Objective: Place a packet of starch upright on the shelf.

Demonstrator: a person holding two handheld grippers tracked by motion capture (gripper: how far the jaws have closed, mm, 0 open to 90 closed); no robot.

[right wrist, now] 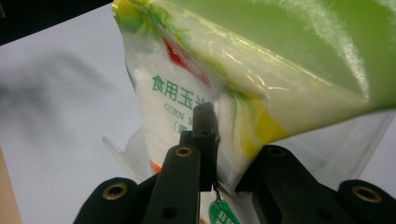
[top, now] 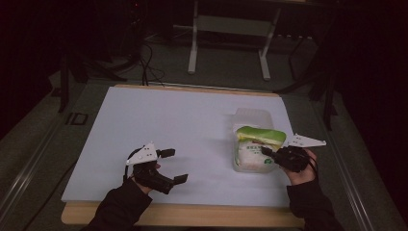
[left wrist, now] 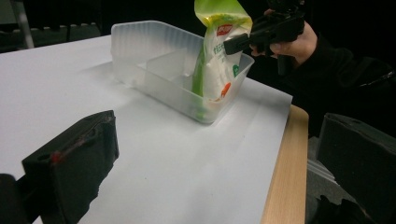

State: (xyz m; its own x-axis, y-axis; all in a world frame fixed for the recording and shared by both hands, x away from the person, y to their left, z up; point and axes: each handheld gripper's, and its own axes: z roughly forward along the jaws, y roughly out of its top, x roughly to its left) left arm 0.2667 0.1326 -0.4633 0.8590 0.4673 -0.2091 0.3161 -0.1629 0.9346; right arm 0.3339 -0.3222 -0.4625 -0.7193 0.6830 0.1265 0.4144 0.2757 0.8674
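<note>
**Lowering the starch bag into the clear bin**

The right claw (top: 269, 153) is clamped on the side of a green-and-white bag of corn starch (top: 256, 147), its two black jaws pinching the film just below the label. The bag hangs upright with its lower end already inside the near compartment of the translucent plastic bin (left wrist: 140, 56), which sits on the white sheet toward the right side of the counter (top: 159, 120). In the left gripper view the bag's bottom looks close to the bin floor, though whether it touches I cannot tell.

To finish this step well, the bag should go straight down, staying clear of the divider and the near wall so it does not snag or tip the light bin. The grip should hold until the weight is plainly resting on the bin floor; a release too soon could let the top-heavy bag flop over the rim.

The left claw (top: 169, 166) rests low over the near left of the counter, jaws apart and holding nothing, well away from the bin. It could steady the bin should it slide.
</note>
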